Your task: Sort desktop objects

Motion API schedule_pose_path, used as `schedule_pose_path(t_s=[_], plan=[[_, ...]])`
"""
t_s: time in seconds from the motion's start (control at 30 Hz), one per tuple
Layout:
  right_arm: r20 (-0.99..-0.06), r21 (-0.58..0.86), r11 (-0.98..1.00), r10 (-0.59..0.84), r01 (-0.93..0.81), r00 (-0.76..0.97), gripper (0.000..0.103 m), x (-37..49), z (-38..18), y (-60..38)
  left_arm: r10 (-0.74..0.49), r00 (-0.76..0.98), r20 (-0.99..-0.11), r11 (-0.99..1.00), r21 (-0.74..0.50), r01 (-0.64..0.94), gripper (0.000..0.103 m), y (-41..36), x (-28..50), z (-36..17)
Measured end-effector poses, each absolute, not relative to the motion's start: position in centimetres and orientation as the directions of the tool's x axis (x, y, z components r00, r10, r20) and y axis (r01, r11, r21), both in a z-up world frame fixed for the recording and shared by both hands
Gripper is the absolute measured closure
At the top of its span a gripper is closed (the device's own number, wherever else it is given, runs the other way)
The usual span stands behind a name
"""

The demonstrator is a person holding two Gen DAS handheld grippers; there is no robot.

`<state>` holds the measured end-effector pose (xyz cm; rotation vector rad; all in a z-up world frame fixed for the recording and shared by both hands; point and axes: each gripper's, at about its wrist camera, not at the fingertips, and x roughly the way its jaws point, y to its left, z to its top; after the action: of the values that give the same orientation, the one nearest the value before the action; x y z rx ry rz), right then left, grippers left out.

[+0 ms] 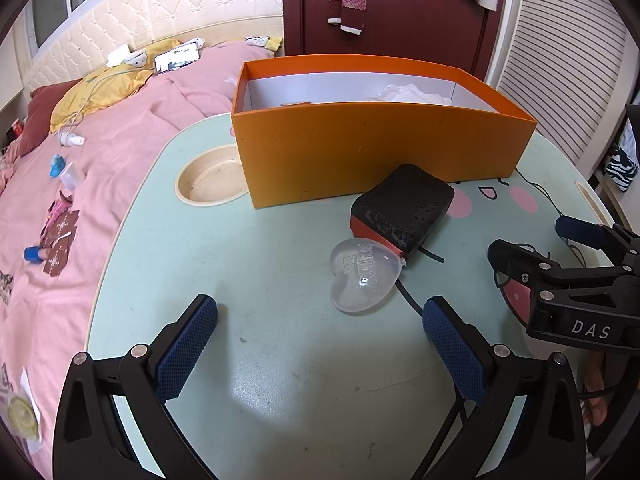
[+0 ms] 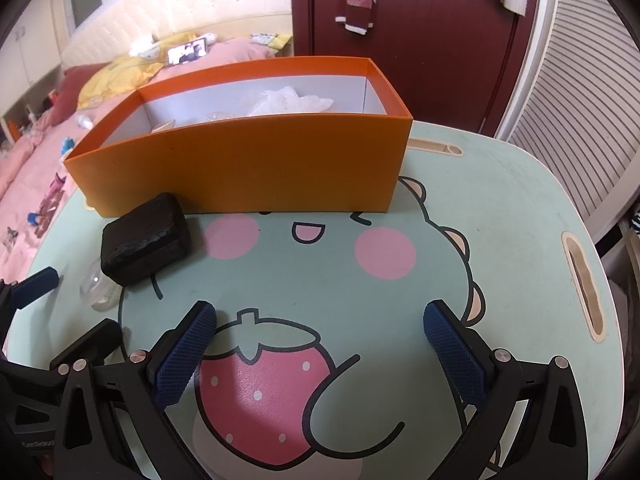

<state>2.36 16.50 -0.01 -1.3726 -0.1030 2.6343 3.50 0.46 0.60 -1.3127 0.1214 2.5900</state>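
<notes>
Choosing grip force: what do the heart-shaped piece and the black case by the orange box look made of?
Heart-shaped piece: likely clear, glossy moulded plastic; table shows through, raised lettering. Black case: matte, textured top, maybe fabric or rubbery, over a red base.

Only clearly readable text is "DAS" in white letters on the black body of the right gripper (image 1: 560,248), seen from the left wrist view. The clear heart-shaped lid (image 1: 362,276) has raised lettering moulded in, but it's mirrored and too faint to make out.
</notes>
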Motion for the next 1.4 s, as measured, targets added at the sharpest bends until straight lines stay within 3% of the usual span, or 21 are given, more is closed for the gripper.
schedule_pose_path(t_s=[1.4], plan=[[-0.809, -0.139, -0.984, 0.179, -0.114, -0.560, 0.000, 2.58, 0.13, 16.47, 0.172, -0.569, -0.804, -0.968, -0.032, -0.247, 0.000, 0.37, 3.52, 0.63]])
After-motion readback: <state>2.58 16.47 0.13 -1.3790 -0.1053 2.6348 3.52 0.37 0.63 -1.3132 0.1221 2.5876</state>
